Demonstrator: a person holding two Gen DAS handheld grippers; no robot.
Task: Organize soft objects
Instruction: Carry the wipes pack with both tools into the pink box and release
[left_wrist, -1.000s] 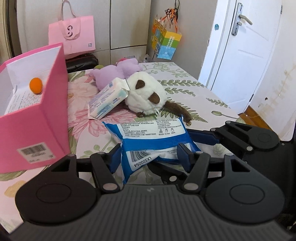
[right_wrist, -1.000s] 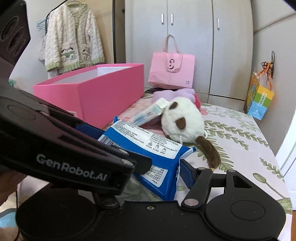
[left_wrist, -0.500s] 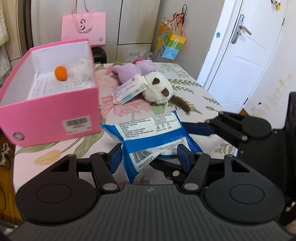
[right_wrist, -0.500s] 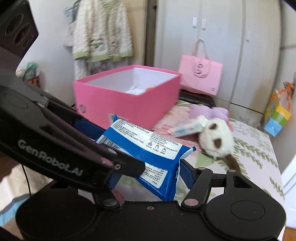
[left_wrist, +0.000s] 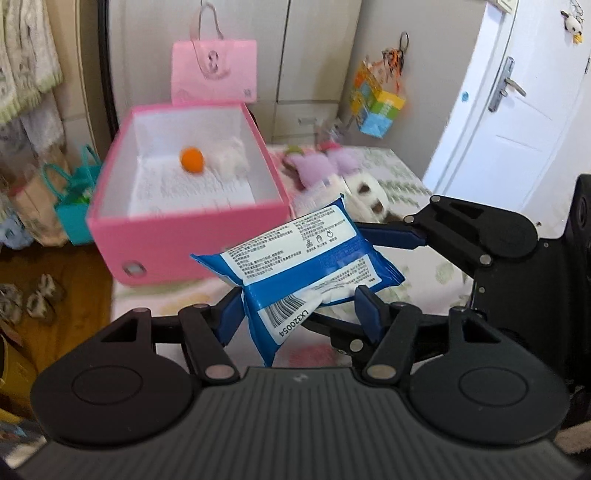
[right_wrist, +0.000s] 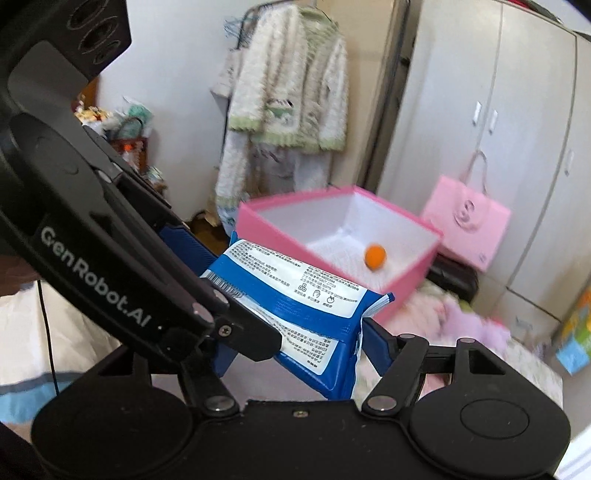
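A blue and white wipes pack (left_wrist: 306, 254) hangs tilted in the air in front of the open pink box (left_wrist: 184, 236). My left gripper (left_wrist: 299, 314) pinches its near end and my right gripper (right_wrist: 295, 343) grips it from the side; both sets of jaws are opening slightly with the pack still between the pads. The right gripper (left_wrist: 362, 280) reaches in from the right in the left wrist view. Inside the box (right_wrist: 406, 280) lie an orange ball (left_wrist: 192, 159) and a white fluffy thing (left_wrist: 229, 160). A purple plush (left_wrist: 317, 166) and a white-brown plush (left_wrist: 365, 192) lie on the bed, blurred.
The flowered bed cover (left_wrist: 424, 266) lies under the pack. A pink paper bag (left_wrist: 214, 70) stands behind the box against the wardrobe. A white door (left_wrist: 517, 110) is at the right. A knitted cardigan (right_wrist: 288, 92) hangs at the back left. Bags stand on the floor left of the box.
Both grippers have risen with the pack and swung towards the pink box, whose inside now shows from above. The pack has tilted, and the right gripper has rolled.
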